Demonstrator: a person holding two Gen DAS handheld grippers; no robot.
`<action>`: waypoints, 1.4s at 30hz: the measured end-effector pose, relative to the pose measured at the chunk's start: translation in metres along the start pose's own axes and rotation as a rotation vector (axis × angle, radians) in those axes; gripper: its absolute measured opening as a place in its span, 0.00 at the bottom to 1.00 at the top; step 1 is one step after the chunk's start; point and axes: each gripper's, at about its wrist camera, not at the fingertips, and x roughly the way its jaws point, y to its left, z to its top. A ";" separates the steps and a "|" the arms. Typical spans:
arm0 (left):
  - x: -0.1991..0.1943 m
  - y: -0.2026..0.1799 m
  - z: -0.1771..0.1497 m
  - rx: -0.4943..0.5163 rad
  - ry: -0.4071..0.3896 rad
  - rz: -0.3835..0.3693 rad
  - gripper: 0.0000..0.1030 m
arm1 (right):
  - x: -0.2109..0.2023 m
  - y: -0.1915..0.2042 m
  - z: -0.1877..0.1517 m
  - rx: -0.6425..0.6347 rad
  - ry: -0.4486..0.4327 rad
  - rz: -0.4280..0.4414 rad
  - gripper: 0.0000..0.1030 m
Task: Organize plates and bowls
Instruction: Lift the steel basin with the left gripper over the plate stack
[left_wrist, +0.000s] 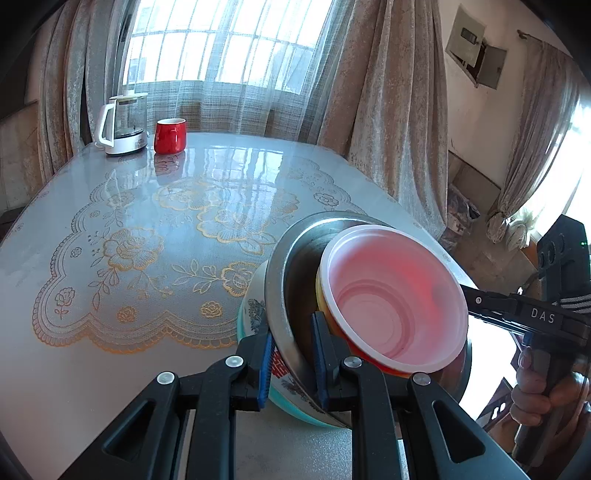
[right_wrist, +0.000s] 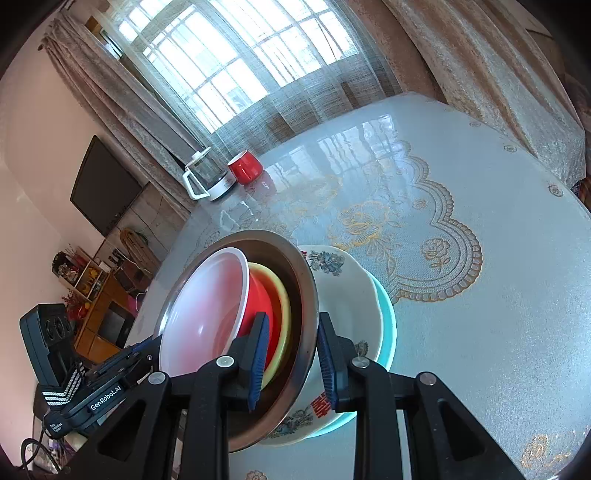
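Above the near edge of the counter (left_wrist: 110, 229) a nested stack of dishes is carried tilted between both tools; the left gripper (left_wrist: 293, 363) has its jaws clamped on the rim of the steel bowl (left_wrist: 291, 280), one pad outside and one inside; the right gripper (right_wrist: 291, 360) has its jaws clamped on the opposite rim of the same bowl. Inside the steel bowl sit a yellow bowl (right_wrist: 282, 306) and a red bowl with white interior (left_wrist: 395, 299); beneath it lie a floral plate (right_wrist: 343, 291) and a teal plate (right_wrist: 386, 325), seemingly gripped with it, though whether they touch the counter cannot be told. Judged from this, gathering and nesting appear largely done; setting the stack down at its final place appears to remain. A red mug (left_wrist: 170, 136) and a glass kettle (left_wrist: 123, 125) stand well apart at the far end. The left view alone shows a hand (left_wrist: 546, 387) on the right tool's handle; the right view alone shows the yellow bowl clearly, a dark screen (right_wrist: 103, 188) and shelving (right_wrist: 99, 295).
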 end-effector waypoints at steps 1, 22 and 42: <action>0.002 -0.001 0.000 0.002 0.003 0.001 0.17 | 0.000 -0.003 0.000 0.004 0.000 0.001 0.26; 0.026 -0.005 -0.003 -0.006 0.053 0.057 0.18 | 0.018 -0.021 -0.001 0.022 0.045 -0.024 0.26; 0.035 -0.005 -0.004 -0.009 0.092 0.091 0.22 | 0.028 -0.021 0.001 -0.015 0.075 -0.065 0.20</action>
